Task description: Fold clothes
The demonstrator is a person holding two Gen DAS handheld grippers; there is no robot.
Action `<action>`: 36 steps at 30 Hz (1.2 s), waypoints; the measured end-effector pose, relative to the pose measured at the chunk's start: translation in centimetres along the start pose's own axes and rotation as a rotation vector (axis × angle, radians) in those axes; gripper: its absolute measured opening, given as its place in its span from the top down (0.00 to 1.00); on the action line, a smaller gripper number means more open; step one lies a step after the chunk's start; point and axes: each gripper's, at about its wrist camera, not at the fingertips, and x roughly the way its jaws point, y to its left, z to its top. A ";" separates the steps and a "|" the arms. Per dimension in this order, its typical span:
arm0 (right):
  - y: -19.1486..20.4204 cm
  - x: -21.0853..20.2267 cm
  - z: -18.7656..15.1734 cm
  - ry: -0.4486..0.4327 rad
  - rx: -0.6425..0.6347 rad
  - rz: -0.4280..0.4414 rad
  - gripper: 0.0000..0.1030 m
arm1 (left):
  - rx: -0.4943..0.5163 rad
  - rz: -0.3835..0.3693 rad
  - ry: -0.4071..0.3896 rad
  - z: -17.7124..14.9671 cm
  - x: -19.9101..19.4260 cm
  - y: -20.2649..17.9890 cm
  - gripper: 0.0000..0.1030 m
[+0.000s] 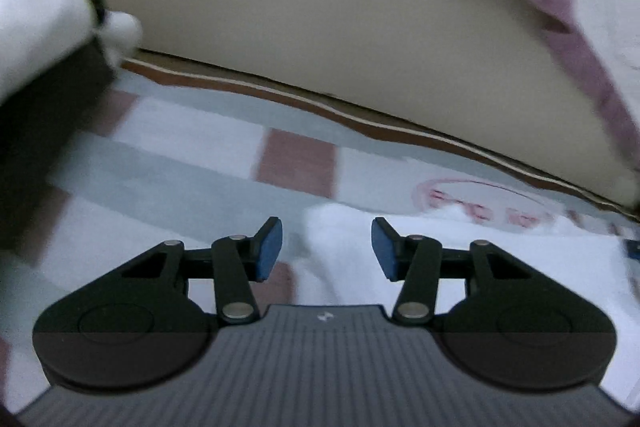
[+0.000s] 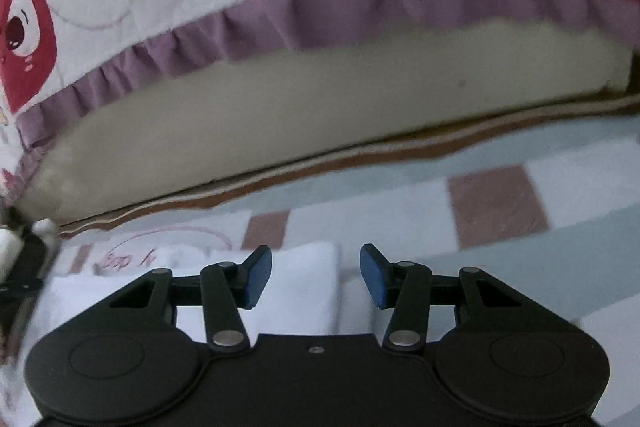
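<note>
both grippers (image 1: pixel 327 250) (image 2: pixel 316 277) agape (empty)

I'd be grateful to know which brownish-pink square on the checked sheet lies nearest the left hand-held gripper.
The brownish-pink square partly hidden behind the left hand-held gripper, beside its left finger. The larger square lies farther ahead.

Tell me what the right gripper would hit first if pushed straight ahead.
Probably the white garment lying between its open fingers; beyond it lie the checked sheet and beige mattress side. Depth is unclear.
</note>
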 end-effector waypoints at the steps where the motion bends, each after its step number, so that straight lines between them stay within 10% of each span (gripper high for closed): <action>1: 0.1 0.4 -0.2 0.015 -0.007 -0.003 0.47 | 0.019 -0.002 0.011 -0.1 0.2 -0.3 0.47; 7: 0.4 2.3 -0.8 0.018 -0.051 -0.044 0.45 | 0.104 0.008 0.019 -0.3 2.1 -1.3 0.33; 8: 0.3 2.6 -0.9 0.009 -0.052 -0.038 0.45 | 0.100 -0.013 0.003 -0.3 2.3 -1.3 0.45; 9: 0.2 2.5 -0.9 0.007 -0.058 -0.028 0.46 | 0.095 -0.034 -0.012 -0.3 2.5 -1.2 0.86; 10: 0.2 2.5 -1.0 0.002 -0.076 -0.006 0.63 | 0.121 -0.041 -0.017 -0.2 2.2 -1.6 0.95; 12: 0.7 2.6 -1.2 -0.013 -0.130 0.008 0.93 | 0.182 -0.023 -0.067 -0.4 1.0 -2.7 0.95; 18: 0.9 1.2 -0.6 -0.098 -0.131 0.012 0.94 | 0.265 0.102 -0.185 -0.2 -1.2 -3.3 0.95; 29: -0.8 2.2 -0.1 -0.037 -0.047 -0.148 0.90 | 0.178 0.331 -0.054 -1.3 3.7 -3.3 0.93; 33: -2.2 0.1 1.0 0.000 0.074 -0.338 0.76 | -0.002 0.285 -0.073 -1.3 -0.8 -2.6 0.87; 36: -3.8 -2.9 0.4 0.044 0.254 -0.195 0.72 | -0.030 0.099 -0.037 -3.5 -4.1 -3.2 0.85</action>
